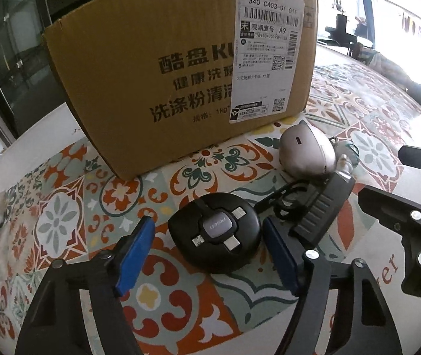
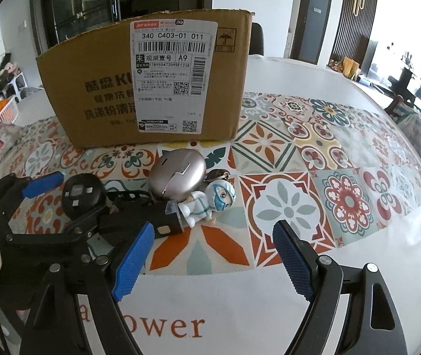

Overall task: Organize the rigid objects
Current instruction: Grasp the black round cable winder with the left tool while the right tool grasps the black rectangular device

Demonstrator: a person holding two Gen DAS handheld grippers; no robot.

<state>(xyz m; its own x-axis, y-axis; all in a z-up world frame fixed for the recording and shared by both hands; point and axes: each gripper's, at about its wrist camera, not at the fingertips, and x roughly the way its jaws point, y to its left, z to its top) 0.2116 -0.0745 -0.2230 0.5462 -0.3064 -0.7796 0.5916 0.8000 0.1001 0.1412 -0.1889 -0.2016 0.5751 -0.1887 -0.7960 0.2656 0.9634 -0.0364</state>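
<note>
Black round adapter (image 1: 215, 236) sits between open left claw (image 1: 210, 256) fingers.

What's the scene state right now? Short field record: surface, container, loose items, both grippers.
surface: patterned tile-print mat on a white table
container: cardboard box, upright, shipping label facing the cameras, behind the items
item 1: round black cable hub, lying between the open left gripper fingers, not gripped
item 2: silver egg-shaped case, in front of the box
item 3: figurine keychain, lying beside the silver case
item 4: black ribbed device, right of the hub
right gripper: open, holding nothing
</note>
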